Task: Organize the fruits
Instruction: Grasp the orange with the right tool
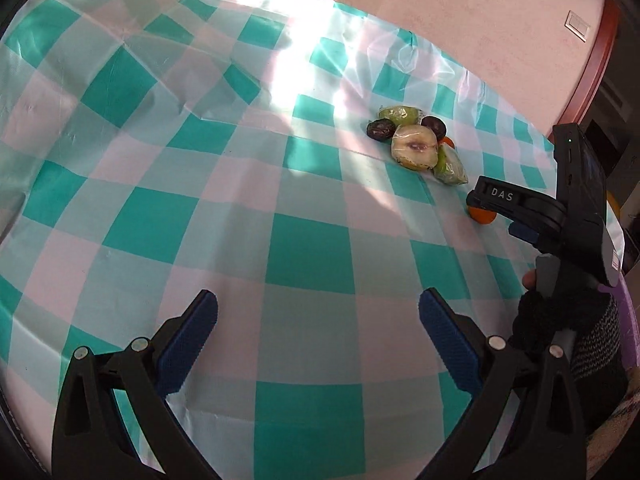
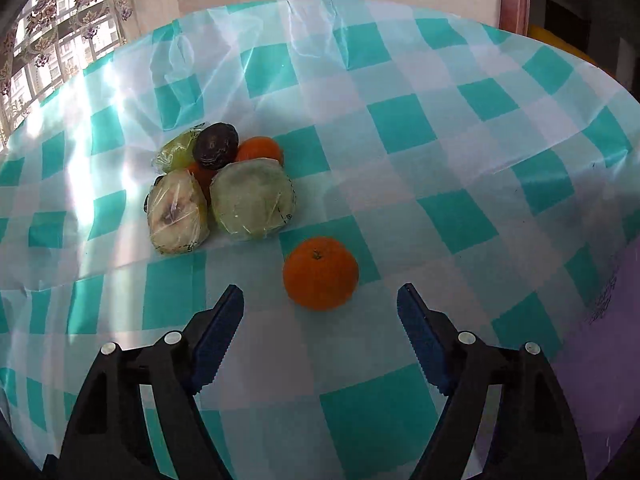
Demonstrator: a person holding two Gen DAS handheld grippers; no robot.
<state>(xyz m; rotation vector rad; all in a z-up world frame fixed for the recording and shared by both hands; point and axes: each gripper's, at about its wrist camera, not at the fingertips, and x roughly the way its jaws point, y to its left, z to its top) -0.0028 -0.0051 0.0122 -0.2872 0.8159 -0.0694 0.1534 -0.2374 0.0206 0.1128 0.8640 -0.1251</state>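
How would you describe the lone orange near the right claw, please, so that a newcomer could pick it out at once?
Start at the teal-and-white checked tablecloth and find the fruit pile on it. The lone orange sits apart from that pile, just ahead of the open right claw. Unlike its neighbours, it is bare, touches nothing, and shows its stem end.

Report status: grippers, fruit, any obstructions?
Left gripper open, empty. Right gripper open, closing on lone orange. Fruit pile beyond it on checkered tablecloth. Path unobstructed.
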